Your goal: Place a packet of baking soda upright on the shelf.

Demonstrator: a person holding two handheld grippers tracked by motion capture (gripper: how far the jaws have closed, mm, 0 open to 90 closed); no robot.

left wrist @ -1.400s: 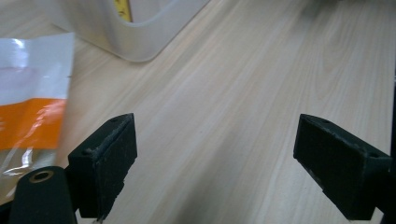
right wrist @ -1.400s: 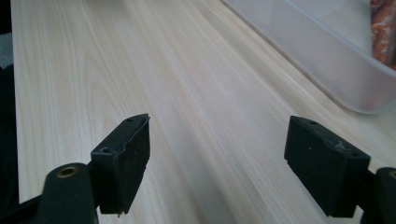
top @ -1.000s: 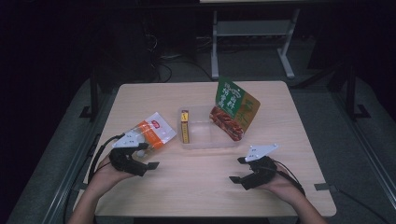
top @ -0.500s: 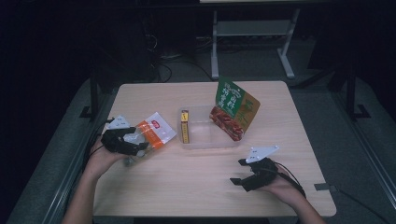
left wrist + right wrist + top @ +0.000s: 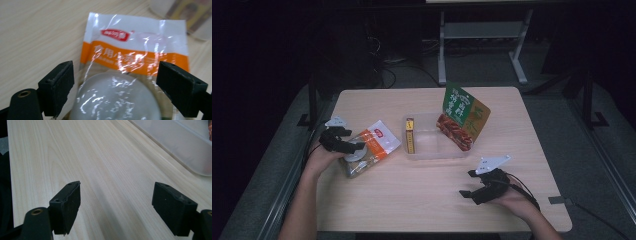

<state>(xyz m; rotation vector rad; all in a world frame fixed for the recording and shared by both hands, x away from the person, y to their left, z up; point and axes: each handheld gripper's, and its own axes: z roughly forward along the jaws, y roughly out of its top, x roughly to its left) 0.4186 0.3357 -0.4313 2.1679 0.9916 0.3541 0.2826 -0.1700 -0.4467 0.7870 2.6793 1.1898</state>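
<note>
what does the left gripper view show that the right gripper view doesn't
Left gripper view: a clear and orange plastic pouch with a white round item inside lies between the left gripper's open black jaws, a yellow box beyond it. Right gripper view: the right gripper, open over bare wood, and the clear plastic tray's wall. Both: the light wooden table.

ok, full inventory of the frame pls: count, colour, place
table: 1, light wood, centre of the high view
clear plastic tray: 1, transparent, mid table
yellow box: 1, yellow, on edge at the tray's left end
green snack bag: 1, green and red, leaning in the tray's right end
white-and-orange pouch: 1, white with an orange band, flat on the table left of the tray
metal stand: 1, grey, on the floor behind the table
left claw: 1, black, open, jaws either side of the pouch
right claw: 1, black, open over bare table, near right
</note>
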